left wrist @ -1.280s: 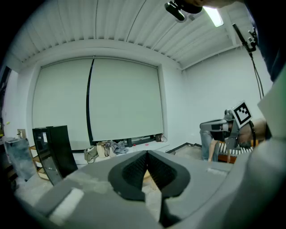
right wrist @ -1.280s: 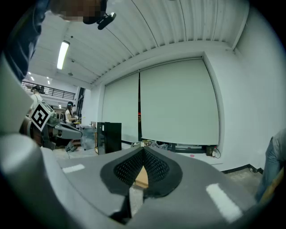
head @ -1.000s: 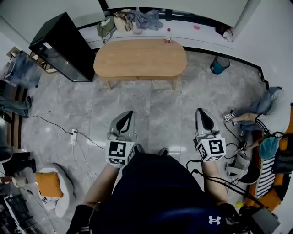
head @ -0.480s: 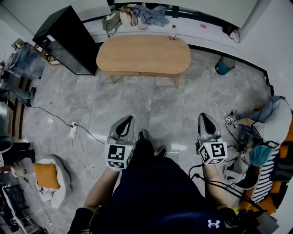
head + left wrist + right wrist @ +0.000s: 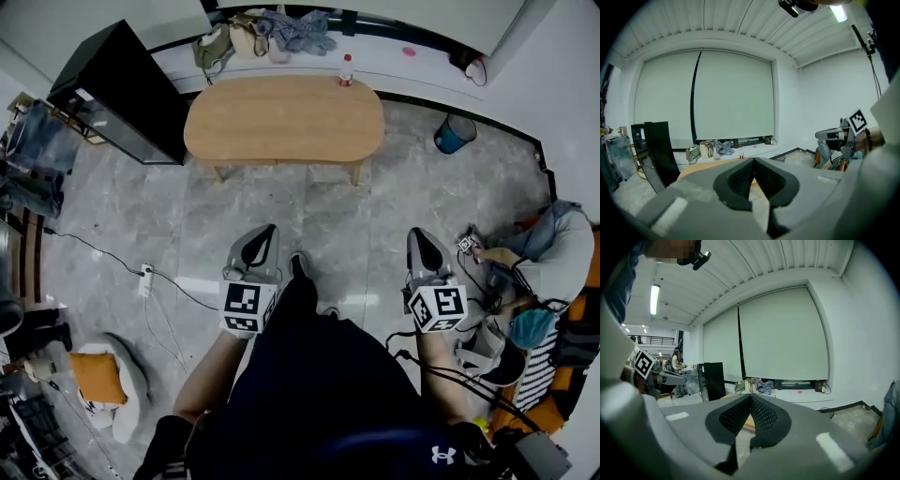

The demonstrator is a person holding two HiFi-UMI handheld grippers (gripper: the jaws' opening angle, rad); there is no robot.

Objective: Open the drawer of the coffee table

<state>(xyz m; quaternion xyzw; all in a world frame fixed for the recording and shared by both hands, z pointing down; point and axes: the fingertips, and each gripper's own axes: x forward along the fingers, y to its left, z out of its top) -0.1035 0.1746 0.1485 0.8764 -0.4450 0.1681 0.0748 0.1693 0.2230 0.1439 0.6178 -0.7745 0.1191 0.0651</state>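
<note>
Floor, grey and stone-patterned, fills most of the head view, and the low oval desk (image 5: 284,117) whose drawer is to be opened stands at the far side of it, near the wall ledge. Its long axis runs left to right across the view, so one long side faces the person. A small bottle (image 5: 346,70) stands at its back edge. No drawer front can be made out from this steep angle; it is probably in the strip under the near edge. Both claws are held out ahead of the person and well apart from the desk. The left claw (image 5: 267,232) points almost at the desk's middle, while the right claw (image 5: 419,236) points past its right end, so the left looks better placed for a reach at the near side.

Seen from the left gripper view, the left claw (image 5: 753,160) has its dark ribbed pads pressed together with nothing between them. The desk (image 5: 701,167) shows as a tan band just above the claw's left shoulder, straight ahead and lower.

From the right gripper view, the right claw (image 5: 750,397) is likewise pressed together and empty, and the desk (image 5: 725,397) sits slightly left of its line.
</note>
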